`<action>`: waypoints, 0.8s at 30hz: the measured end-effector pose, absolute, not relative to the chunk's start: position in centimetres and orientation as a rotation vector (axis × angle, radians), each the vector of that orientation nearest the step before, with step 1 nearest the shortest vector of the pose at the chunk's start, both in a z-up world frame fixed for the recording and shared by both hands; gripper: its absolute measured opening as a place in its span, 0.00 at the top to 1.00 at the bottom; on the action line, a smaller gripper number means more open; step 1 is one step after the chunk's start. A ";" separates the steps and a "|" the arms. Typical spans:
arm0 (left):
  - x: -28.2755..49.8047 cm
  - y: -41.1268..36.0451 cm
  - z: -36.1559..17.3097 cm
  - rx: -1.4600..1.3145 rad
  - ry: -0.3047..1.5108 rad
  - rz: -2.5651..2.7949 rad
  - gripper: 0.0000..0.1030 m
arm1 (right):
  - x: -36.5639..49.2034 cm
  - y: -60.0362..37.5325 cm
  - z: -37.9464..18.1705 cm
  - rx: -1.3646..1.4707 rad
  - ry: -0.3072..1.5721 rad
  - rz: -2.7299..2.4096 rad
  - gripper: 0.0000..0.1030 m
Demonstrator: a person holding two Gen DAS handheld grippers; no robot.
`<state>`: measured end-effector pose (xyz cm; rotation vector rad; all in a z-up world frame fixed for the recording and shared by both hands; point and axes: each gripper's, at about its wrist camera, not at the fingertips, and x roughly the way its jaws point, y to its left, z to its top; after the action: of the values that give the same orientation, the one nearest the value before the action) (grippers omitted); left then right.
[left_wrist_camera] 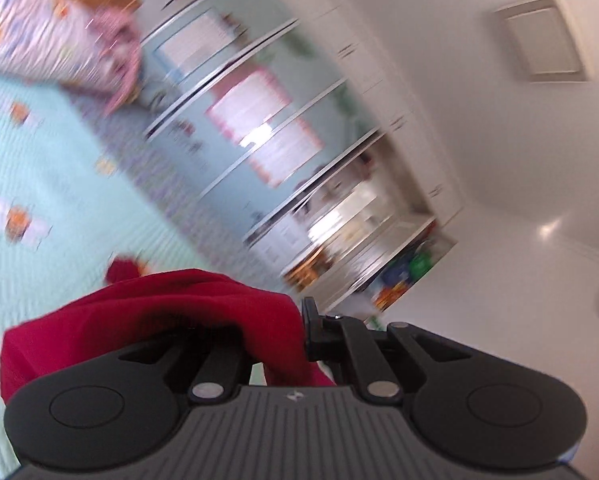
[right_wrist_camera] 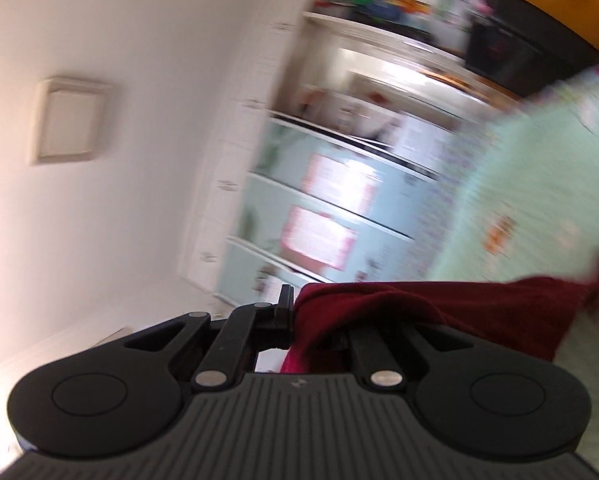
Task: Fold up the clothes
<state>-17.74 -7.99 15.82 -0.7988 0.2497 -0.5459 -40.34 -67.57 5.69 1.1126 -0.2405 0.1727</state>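
A: Left wrist view: the left gripper [left_wrist_camera: 299,332] is clenched on the soft crimson knit garment [left_wrist_camera: 147,320], bunched above the pale mint quilted bedspread [left_wrist_camera: 51,152]

B: Right wrist view: the right gripper [right_wrist_camera: 293,320] also pinches that cloth [right_wrist_camera: 479,316]. Looks mid-carry, everything blurred; next, I'd judge, spread it flat, edges level
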 end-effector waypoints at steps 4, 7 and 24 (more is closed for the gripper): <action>-17.2 -8.7 17.3 -0.765 0.240 -0.546 0.94 | -41.3 -68.0 8.5 1.024 -0.254 0.174 0.94; -14.6 -10.0 16.1 -0.775 0.346 -0.547 0.94 | -39.0 -69.5 7.2 1.066 -0.172 0.090 0.94; 21.2 -33.4 4.3 -0.253 0.981 -0.411 0.70 | -21.1 -79.1 -7.8 1.244 0.236 -0.300 0.63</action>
<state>21.15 -33.36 4.32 -0.2526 0.9808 -0.4111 -21.05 -79.11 -7.81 1.2436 0.2364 -0.2995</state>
